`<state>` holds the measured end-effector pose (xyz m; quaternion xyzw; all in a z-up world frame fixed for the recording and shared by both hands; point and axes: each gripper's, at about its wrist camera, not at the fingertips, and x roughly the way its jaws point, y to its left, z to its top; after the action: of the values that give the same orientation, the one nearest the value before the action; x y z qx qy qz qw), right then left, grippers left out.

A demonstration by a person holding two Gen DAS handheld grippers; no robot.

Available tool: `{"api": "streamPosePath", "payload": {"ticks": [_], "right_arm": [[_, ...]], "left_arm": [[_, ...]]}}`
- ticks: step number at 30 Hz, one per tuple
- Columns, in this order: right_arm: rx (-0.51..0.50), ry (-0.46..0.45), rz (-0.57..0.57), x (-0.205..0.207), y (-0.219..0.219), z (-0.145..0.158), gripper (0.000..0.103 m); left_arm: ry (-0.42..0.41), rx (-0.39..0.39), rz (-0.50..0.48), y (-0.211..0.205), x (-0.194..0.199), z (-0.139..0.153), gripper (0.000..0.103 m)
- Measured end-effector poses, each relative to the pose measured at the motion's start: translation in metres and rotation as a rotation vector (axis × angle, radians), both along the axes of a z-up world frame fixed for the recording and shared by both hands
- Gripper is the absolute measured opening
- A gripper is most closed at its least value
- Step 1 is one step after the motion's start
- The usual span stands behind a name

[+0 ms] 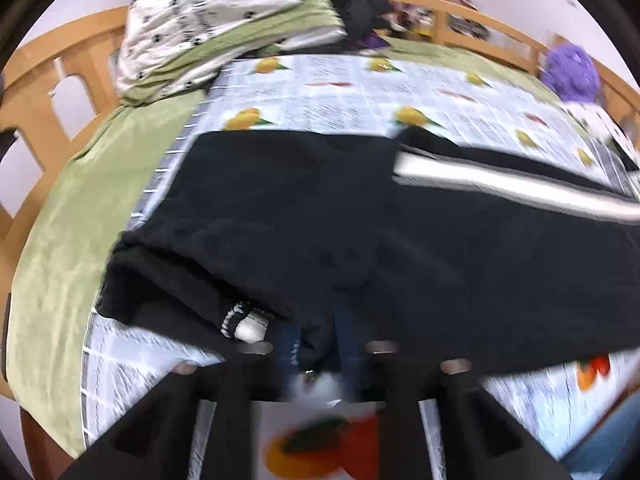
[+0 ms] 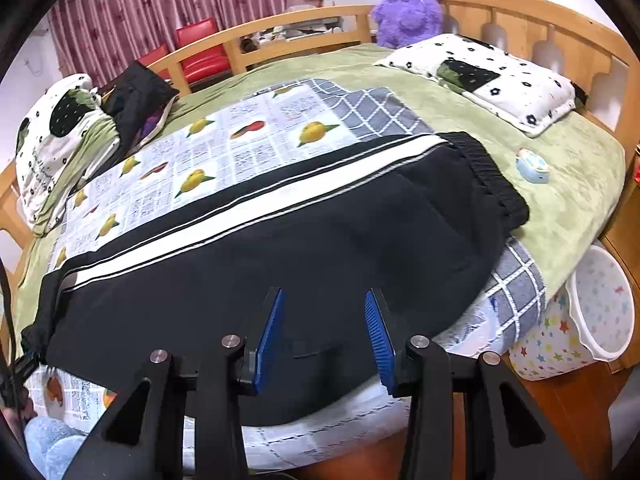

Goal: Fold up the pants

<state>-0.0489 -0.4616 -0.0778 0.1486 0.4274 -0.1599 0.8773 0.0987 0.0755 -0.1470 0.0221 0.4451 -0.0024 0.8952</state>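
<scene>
Black pants [image 2: 320, 240] with a white side stripe [image 2: 240, 216] lie lengthwise across a fruit-print mat [image 2: 224, 148] on the bed, waistband [image 2: 492, 176] at the right. My right gripper [image 2: 324, 320] is open, its blue pads just above the pants' near edge. In the left wrist view the pants [image 1: 320, 220] fill the middle, blurred. My left gripper [image 1: 316, 352] has its blue fingers [image 1: 290, 348] close together on the near hem of the pant leg, which drapes over them.
A green blanket [image 2: 540, 152] covers the bed inside a wooden frame [image 2: 304, 20]. A flowered pillow [image 2: 500, 76], a purple plush toy [image 2: 404, 12], a bundled quilt [image 1: 216, 20], a small toy [image 2: 532, 166] and a star-print bucket [image 2: 600, 304] surround the pants.
</scene>
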Motion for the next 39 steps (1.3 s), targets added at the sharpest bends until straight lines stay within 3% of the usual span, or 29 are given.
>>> {"api": "streamPosePath", "payload": {"ticks": [7, 11, 15, 17, 22, 26, 28, 33, 39], "right_arm": [[0.010, 0.035, -0.007, 0.020, 0.015, -0.021, 0.042], [0.033, 0.066, 0.001, 0.034, 0.024, -0.038, 0.042], [0.032, 0.086, 0.016, 0.043, 0.036, -0.046, 0.041], [0.033, 0.083, 0.023, 0.043, 0.039, -0.047, 0.041], [0.038, 0.084, 0.012, 0.030, 0.036, -0.049, 0.042], [0.032, 0.054, -0.020, 0.005, 0.022, -0.042, 0.042], [0.028, 0.032, -0.045, -0.008, 0.011, -0.038, 0.043], [0.022, -0.033, -0.198, -0.036, -0.041, -0.037, 0.051], [0.169, -0.137, -0.347, -0.033, -0.118, -0.056, 0.055]], "left_arm": [[-0.097, -0.050, 0.120, 0.050, 0.072, 0.033, 0.013], [-0.111, -0.088, 0.145, 0.065, 0.115, 0.054, 0.017], [-0.083, -0.150, 0.150, 0.076, 0.131, 0.067, 0.017], [-0.065, -0.158, 0.147, 0.075, 0.125, 0.067, 0.017], [-0.068, -0.082, 0.149, 0.075, 0.105, 0.061, 0.021], [-0.122, -0.063, 0.188, 0.077, 0.078, 0.066, 0.061], [-0.144, -0.056, 0.163, 0.072, 0.068, 0.069, 0.061], [-0.102, -0.099, 0.145, 0.059, 0.045, 0.060, 0.061], [-0.049, -0.149, 0.130, 0.044, 0.020, 0.031, 0.061]]}}
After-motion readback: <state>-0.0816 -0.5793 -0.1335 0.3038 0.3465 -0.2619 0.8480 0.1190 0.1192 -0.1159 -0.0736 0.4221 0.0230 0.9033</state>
